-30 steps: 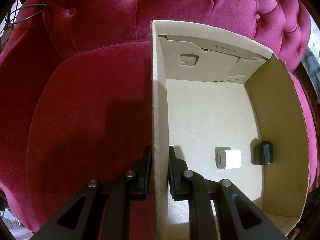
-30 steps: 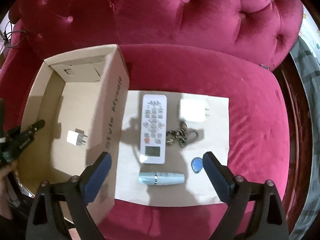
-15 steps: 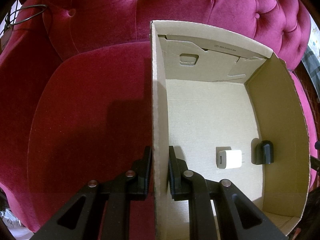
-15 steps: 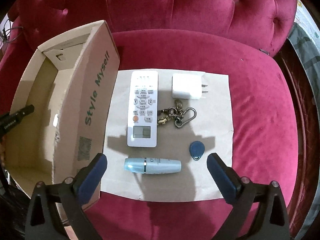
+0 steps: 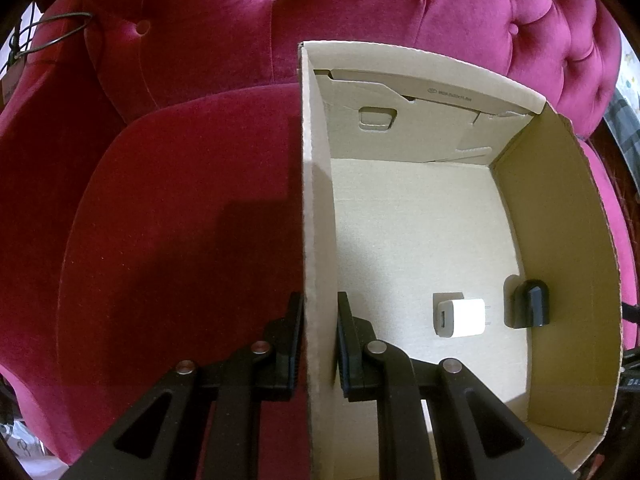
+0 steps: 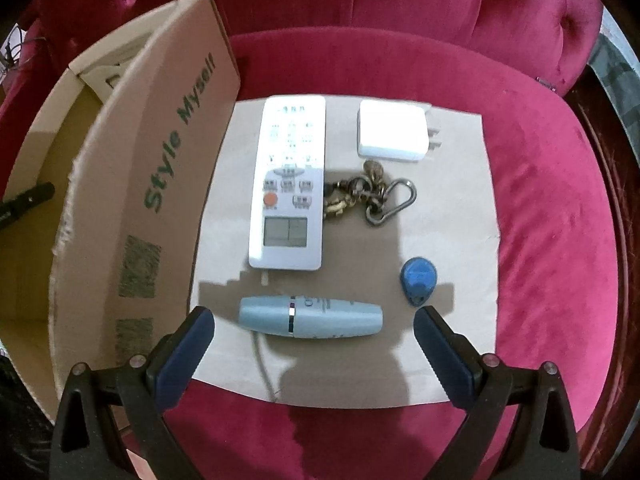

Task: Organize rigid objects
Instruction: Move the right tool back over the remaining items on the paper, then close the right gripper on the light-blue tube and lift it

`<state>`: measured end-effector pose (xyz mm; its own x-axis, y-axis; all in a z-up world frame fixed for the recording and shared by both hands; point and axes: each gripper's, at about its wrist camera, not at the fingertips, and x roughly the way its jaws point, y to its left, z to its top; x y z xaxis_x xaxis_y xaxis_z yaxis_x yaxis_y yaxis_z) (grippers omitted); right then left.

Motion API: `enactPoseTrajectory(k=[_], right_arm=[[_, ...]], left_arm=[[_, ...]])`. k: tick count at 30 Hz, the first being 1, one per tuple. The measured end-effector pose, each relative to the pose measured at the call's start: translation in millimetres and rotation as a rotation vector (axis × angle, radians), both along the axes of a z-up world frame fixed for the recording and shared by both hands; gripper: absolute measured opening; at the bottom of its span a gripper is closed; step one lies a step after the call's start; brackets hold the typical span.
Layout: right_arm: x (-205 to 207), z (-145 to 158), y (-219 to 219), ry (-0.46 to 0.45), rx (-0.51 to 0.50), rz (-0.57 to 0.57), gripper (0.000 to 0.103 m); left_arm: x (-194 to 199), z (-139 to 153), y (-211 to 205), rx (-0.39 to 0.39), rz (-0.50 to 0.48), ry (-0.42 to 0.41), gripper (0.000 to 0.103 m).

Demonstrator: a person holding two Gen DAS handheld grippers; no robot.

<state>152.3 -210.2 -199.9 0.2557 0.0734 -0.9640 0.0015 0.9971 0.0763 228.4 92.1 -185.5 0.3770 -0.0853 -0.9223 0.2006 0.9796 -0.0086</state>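
Note:
My left gripper (image 5: 318, 328) is shut on the left wall of the cardboard box (image 5: 316, 200), one finger on each side. Inside the box lie a small white charger (image 5: 460, 317) and a black adapter (image 5: 528, 304). My right gripper (image 6: 314, 336) is open and empty, low over a light blue tube (image 6: 310, 316) that lies between its fingers. On the paper sheet (image 6: 460, 360) also lie a white remote (image 6: 288, 188), a large white charger (image 6: 394, 132), a metal keychain (image 6: 372, 196) and a blue key fob (image 6: 418, 280). The box (image 6: 152, 184) stands left of the sheet.
Everything rests on a red velvet tufted sofa seat (image 6: 552, 220). The sofa back (image 5: 360, 8) rises behind the box. A wire hanger (image 5: 44, 36) shows at the far left. The left gripper's tip (image 6: 28, 200) shows at the box's far side.
My right gripper has moved right and down from over the box toward the sheet, and the blue tube now lies between its open fingers. The left gripper has held still on the box wall.

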Motion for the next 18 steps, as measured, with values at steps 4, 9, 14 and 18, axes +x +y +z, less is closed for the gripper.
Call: enactPoseTrajectory(k=[4, 9, 14, 18], right_arm=[[-1.1, -10.4, 2.3, 0.014, -0.004, 0.009, 0.102], [-1.2, -20.6, 3.9, 0.027, 0.003, 0.001, 0.102], [-1.8, -28.0, 3.9, 0.038, 0.007, -0.014, 0.102], [-3.4, -31.8, 1.7, 0.047, 0.016, -0.03, 0.102]], left_arm=[[-0.3, 0.0, -1.2, 0.002, -0.001, -0.001, 0.016], [-0.8, -0.3, -2.4, 0.006, -0.001, -0.002, 0.016], [-1.0, -0.2, -2.2, 0.007, -0.002, -0.003, 0.016], [-0.9, -0.2, -2.2, 0.007, -0.002, -0.003, 0.016]])
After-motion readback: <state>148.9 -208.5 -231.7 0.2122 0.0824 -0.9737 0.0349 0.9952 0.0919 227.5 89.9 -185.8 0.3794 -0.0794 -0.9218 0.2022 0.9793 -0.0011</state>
